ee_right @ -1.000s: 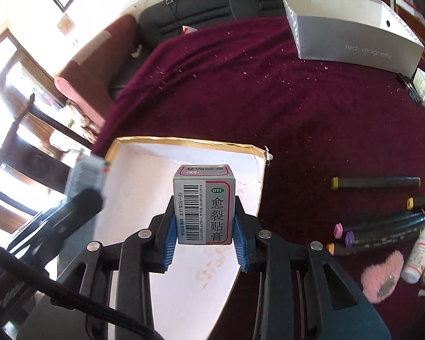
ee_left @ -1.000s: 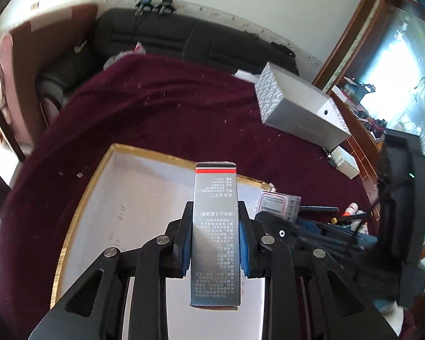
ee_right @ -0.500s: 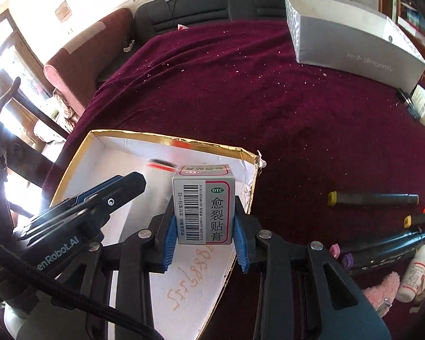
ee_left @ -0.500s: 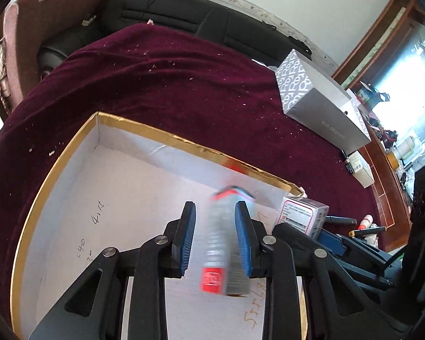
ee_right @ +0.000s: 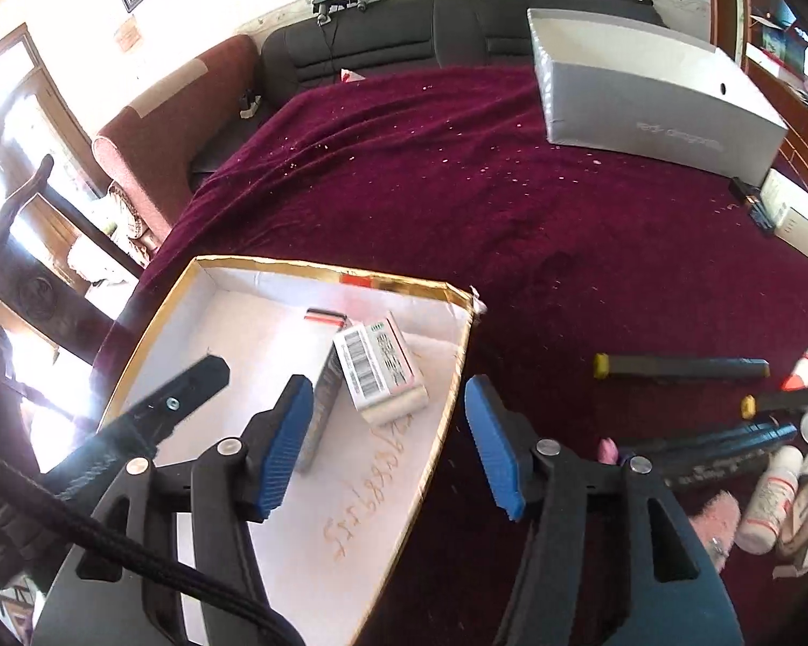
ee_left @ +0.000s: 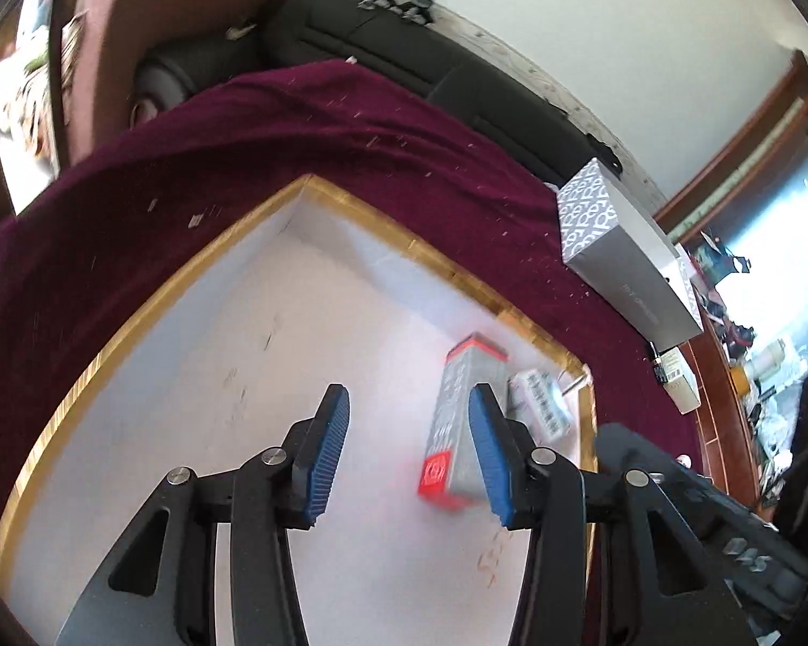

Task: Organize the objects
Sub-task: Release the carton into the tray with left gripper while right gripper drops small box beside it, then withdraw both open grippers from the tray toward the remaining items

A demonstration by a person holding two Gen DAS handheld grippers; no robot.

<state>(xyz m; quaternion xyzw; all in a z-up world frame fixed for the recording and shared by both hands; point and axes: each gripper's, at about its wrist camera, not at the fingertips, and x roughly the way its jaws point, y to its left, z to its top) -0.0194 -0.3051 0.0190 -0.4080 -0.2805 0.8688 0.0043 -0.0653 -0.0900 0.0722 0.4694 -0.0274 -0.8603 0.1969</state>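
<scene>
The left gripper (ee_left: 406, 444) is hovering over the white inside of the gold-rimmed tray (ee_left: 350, 204), its blue pads parting and gripping nothing; the tall grey carton with red ends (ee_left: 460, 430) is lying on the tray floor just past its right pad, looking blurred, and whether pad and carton are touching is not clear. The right gripper (ee_right: 388, 433) is hanging above the tray's near right corner (ee_right: 447, 377), its jaws also spreading and pressing on nothing. Beyond its pads the small barcoded medicine box (ee_right: 380, 369) is sitting tilted in the tray, leaning against the grey carton (ee_right: 320, 409), which is lying lengthwise beside it. In the left view the same small box (ee_left: 541, 404) is showing just right of the carton, near the tray's far right corner. The tray is resting on a dark red cloth (ee_right: 458, 188). Off to the right on the cloth, black markers (ee_right: 678, 369) and small white bottles (ee_right: 770, 506) are lying in a loose group, well apart from the tray. A long silver box (ee_right: 657, 102) is standing at the far edge of the cloth, with a black sofa (ee_right: 404, 37) running behind it
</scene>
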